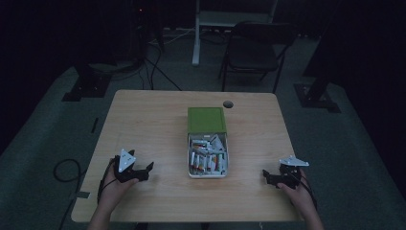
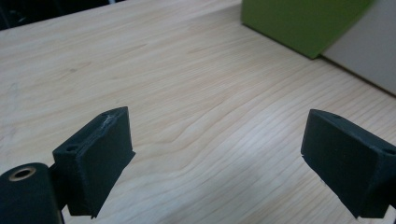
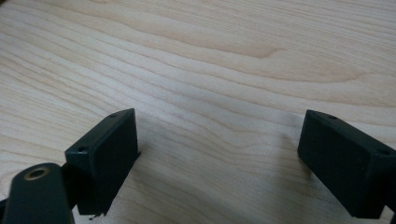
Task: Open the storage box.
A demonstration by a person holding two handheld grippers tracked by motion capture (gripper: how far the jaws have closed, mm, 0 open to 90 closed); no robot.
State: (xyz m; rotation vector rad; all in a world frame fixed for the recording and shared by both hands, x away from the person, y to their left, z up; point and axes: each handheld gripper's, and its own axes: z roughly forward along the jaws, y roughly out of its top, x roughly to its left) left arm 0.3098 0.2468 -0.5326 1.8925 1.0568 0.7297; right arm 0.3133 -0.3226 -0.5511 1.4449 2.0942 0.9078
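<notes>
Box (image 1: pixel 208 155) sat mid-desk (image 1: pixel 143 124), green lid (image 1: pixel 206 119) slid back, exposing what looked like small tubes, though dim light blurred them. Left tool (image 1: pixel 145 169) and right tool (image 1: pixel 269 177) rested either side, jaws spread, empty, probably staged to reach in.

**Open box at the table's middle**

We see a white box (image 1: pixel 208 158) lying flat on the table's middle, packed with jumbled small tubes (image 1: pixel 207 161) bearing orange and green marks. Its green lid (image 1: pixel 206 120) lies against the far end.
</notes>
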